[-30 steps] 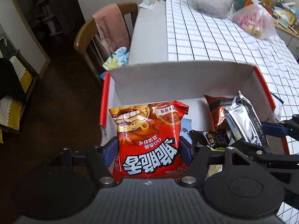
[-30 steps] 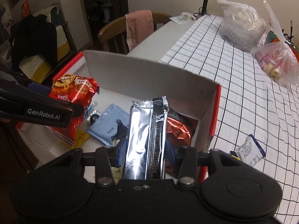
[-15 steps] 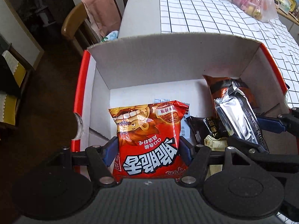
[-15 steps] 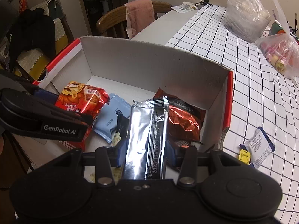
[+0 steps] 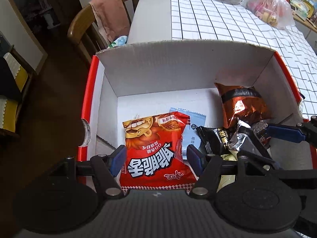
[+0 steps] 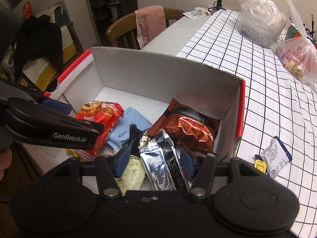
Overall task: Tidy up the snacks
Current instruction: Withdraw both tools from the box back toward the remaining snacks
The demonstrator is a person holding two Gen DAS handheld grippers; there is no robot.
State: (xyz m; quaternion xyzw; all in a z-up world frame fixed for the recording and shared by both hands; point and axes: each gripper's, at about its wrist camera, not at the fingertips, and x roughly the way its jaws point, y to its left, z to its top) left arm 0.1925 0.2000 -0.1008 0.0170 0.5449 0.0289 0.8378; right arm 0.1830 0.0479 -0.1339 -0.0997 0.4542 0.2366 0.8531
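A red-and-white cardboard box (image 5: 178,67) stands on the table edge, also in the right wrist view (image 6: 158,75). My left gripper (image 5: 154,154) is open inside it; the red snack bag (image 5: 154,148) lies loose between its fingers. My right gripper (image 6: 153,158) is open too; the silver packet (image 6: 160,162) lies slack between its fingers on other snacks. An orange foil bag (image 6: 190,127), a pale blue sachet (image 6: 126,127) and a black packet (image 5: 216,138) lie in the box.
A small blue-and-white packet (image 6: 275,158) lies on the checked tablecloth (image 6: 267,79) right of the box. Two plastic bags (image 6: 259,17) stand further back. A wooden chair with a pink cloth (image 6: 148,25) is beyond the box.
Both grippers have gone down into the box and opened. The red bag and the silver packet have dropped from the fingers onto the box contents.
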